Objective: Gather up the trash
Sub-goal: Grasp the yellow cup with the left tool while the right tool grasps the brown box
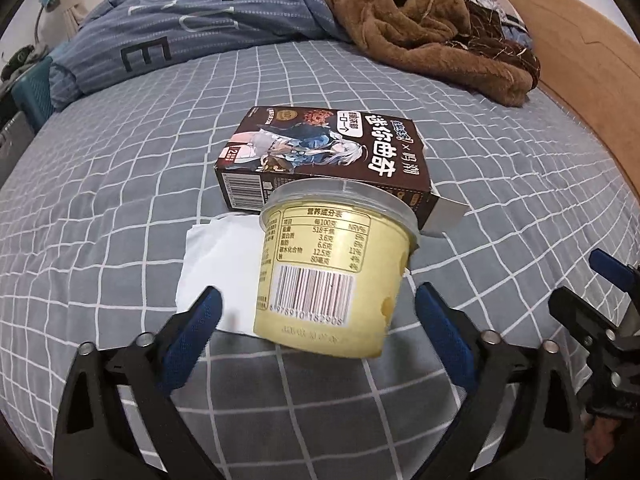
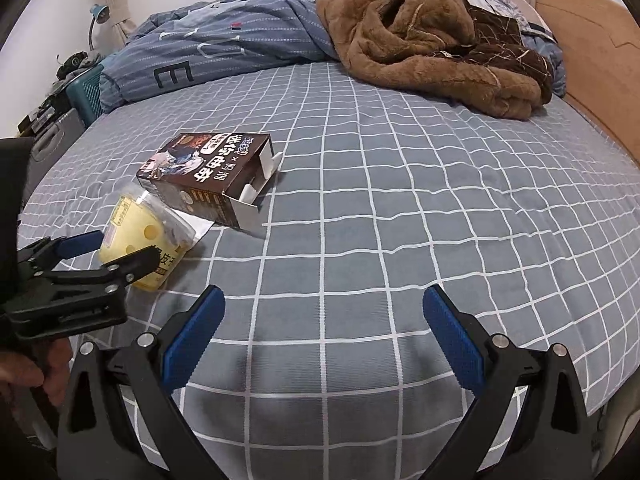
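Note:
A pale yellow plastic cup with a barcode label lies tilted on the bed, on a white tissue. A dark brown snack box with an open end flap lies just behind it. My left gripper is open, its blue fingers on either side of the cup's base, apart from it. In the right wrist view the cup, the box and the left gripper sit at the left. My right gripper is open and empty over bare sheet.
The bed has a grey checked sheet. A blue striped duvet and a brown fleece blanket are heaped at the far side. A wooden bed frame runs along the right. A teal crate stands left of the bed.

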Motion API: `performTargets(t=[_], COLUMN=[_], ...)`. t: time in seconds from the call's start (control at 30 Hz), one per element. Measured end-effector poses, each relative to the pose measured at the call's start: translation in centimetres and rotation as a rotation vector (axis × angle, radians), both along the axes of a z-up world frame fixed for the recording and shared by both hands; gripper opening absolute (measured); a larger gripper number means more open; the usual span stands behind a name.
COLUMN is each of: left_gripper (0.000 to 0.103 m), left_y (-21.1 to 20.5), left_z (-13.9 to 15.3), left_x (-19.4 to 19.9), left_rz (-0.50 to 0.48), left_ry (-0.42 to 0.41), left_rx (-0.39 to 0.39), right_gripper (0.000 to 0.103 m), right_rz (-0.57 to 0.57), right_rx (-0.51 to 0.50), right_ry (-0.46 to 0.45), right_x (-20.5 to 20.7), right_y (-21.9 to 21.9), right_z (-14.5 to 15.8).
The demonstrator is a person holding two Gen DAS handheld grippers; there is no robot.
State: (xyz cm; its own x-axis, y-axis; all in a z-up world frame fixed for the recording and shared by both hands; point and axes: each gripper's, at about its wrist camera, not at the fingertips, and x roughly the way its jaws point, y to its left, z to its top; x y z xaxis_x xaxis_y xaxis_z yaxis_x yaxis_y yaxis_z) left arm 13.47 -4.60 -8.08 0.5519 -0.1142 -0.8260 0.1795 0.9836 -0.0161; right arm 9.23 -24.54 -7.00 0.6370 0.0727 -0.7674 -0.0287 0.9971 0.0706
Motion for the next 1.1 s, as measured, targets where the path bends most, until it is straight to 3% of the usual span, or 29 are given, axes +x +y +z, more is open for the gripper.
performTargets(t=[0.13,0.33,0.57,0.83,1.0,1.1], left_gripper=[0.072,0.071,0.071,0.071,0.071,0.071], left_y=[-0.1,-0.3,1.3,6.6,10.0,11.3], left_z=[-0.3,-0.1,2.1,3.6,4.4,4.5], left_x=[0.1,-0.3,-1.5,-1.3,-1.2,-1.3], left_rz=[-0.020,-0.021,-0.003,0.119,0.178,0.191], left_ry=[0.011,-0.008,-0.060,-0.091,-0.100,-0.105], left_rx=[-0.012,-0.020,-0.026,-0.023,-0.035,-0.008], right_gripper=[0.095,0.095,0.095,0.095,0.095,0.095], right_rz=[0.007,0.014,0.029,0.064,0.142,0.257], right_rx=[-0.002,-0.007,-0.026,-0.048,-0.024,-0.099], right_ry=[-0.004,-0.005,-0.008,-0.009,-0.008,-0.004], right_x=[-0.1,-0.3,-0.4,-0.4,1.6,4.0], right_y=[0.1,0.4,1.0,1.8,2.9,5.0], right_z=[0.1,0.1,0.1,-0.1,0.8,1.9])
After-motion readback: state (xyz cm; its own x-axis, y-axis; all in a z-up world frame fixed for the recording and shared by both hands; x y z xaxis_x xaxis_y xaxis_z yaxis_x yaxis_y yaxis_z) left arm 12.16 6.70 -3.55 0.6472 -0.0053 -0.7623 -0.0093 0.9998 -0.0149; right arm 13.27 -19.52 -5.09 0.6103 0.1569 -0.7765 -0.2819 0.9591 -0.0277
